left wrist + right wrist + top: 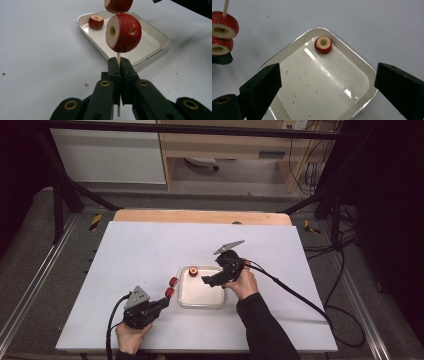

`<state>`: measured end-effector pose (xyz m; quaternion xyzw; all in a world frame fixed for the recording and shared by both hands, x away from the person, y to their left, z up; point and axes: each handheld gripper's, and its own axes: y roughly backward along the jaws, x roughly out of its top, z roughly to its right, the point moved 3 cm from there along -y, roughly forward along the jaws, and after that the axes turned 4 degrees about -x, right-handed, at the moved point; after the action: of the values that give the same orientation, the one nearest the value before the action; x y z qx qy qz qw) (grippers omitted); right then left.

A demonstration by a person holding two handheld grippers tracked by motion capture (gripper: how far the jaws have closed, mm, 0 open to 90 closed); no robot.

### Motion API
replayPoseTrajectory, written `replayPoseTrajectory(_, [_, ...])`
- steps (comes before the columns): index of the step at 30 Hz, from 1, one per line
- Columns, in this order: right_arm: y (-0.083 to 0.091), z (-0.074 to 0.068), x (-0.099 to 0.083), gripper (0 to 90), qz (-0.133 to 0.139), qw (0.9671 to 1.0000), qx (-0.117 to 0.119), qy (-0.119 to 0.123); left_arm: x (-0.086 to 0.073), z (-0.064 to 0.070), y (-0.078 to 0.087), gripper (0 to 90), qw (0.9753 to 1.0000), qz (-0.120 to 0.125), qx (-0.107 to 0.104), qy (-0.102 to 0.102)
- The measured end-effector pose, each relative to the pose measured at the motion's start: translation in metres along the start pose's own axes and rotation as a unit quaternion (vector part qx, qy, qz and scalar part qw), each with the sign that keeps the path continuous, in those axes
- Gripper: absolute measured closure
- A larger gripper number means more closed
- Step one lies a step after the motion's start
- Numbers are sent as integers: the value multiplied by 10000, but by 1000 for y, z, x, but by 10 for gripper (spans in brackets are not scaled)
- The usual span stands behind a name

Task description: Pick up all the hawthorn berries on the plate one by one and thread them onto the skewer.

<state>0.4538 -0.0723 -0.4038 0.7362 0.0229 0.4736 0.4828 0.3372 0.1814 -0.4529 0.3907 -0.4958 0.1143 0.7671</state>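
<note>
Fruit skewer in the left gripper [161, 304], right gripper [207, 281] spread wide over the tray [186, 297].

Left jaws are clamped tight on a thin wooden skewer [118, 57] that carries 2 red, cored fruit pieces [123, 33] stacked on it, held just beside the tray's near-left edge above the white table [140, 255]. Right jaws stand wide apart, gripping nothing, hovering above the white tray's right side. 1 more red fruit piece [323, 45], with a pale hollowed top, sits alone in the tray's far corner, apart from both grippers. Small crumbs dot the tray floor.
</note>
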Motion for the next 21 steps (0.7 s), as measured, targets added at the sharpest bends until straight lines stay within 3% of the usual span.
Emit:
replayPoseTrajectory(8, [-28, -3, 19, 146, -370, 9993, -14, -86, -2, -2, 0, 882, 10000, -64, -10, 31])
replayPoseTrajectory(17, [-52, -3, 30, 258, -588, 9981, 77, -185, -2, -4, 0, 882, 9999, -93, -16, 51])
replayPoseTrajectory(21, [-62, -5, 33, 302, -837, 9964, 107, -70, -2, -3, -1, 882, 9999, -111, -31, 53])
